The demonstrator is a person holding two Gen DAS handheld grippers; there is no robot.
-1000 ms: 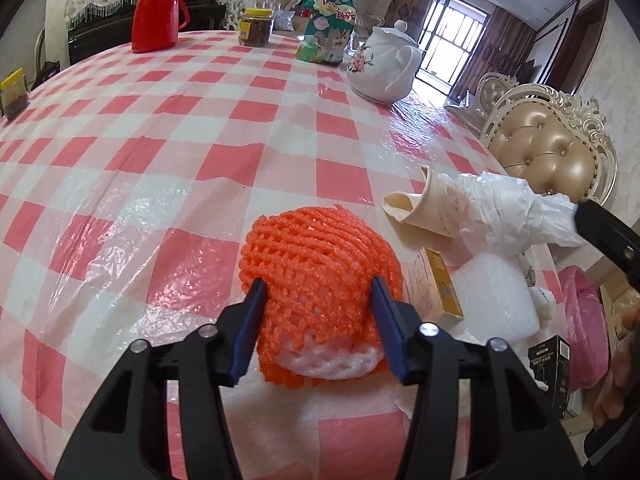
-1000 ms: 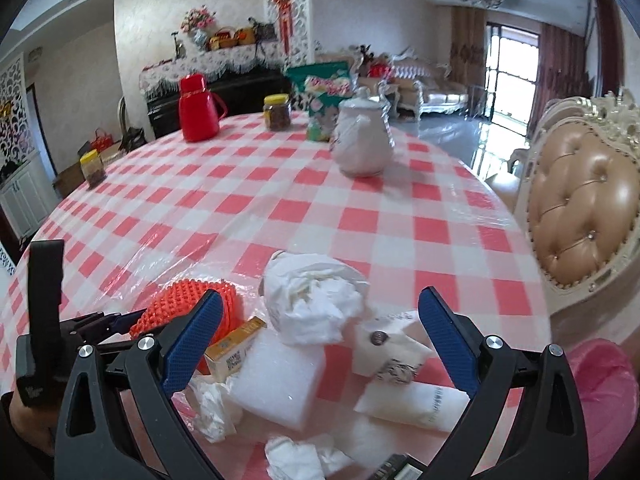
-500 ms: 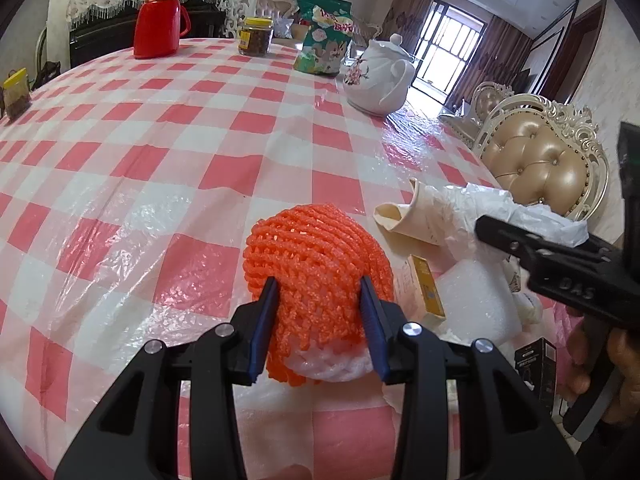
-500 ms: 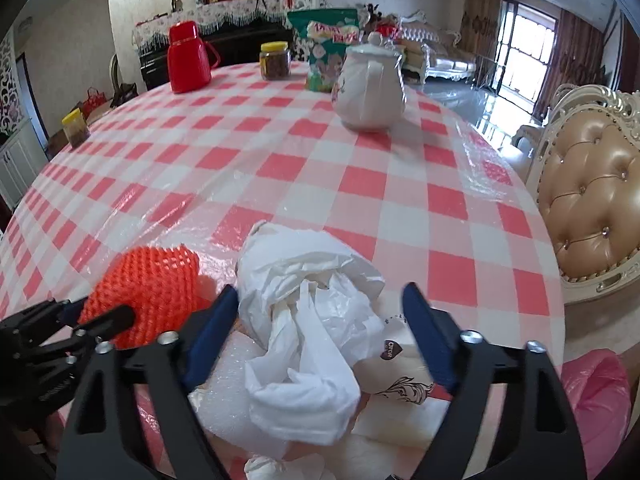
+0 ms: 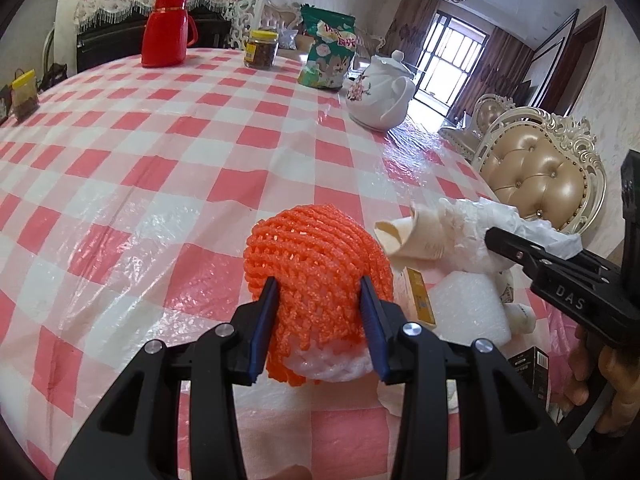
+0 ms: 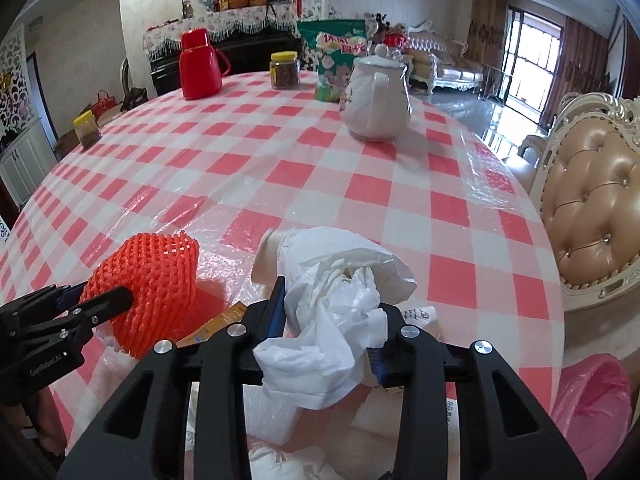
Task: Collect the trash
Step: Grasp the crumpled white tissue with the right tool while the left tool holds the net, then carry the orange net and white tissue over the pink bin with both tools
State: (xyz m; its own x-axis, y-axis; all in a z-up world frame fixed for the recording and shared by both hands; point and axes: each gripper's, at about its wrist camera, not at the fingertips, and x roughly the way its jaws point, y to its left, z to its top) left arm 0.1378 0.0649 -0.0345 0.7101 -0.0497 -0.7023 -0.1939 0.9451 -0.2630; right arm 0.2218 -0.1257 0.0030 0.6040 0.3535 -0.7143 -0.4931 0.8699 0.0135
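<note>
Checked pink-and-white cloth covered the desk [image 6: 400, 188]; nearest, the left claw [image 5: 320, 312] pinched the orange foam net [image 5: 316, 256]; beside it, the right claw [image 6: 328, 320] had just clamped the crumpled white tissue [image 6: 340, 280]; farther off stood a white teapot [image 6: 376, 96].

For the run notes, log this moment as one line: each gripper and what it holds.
left gripper: shut on orange foam net | right gripper: just closed on crumpled white paper | both on table
</note>
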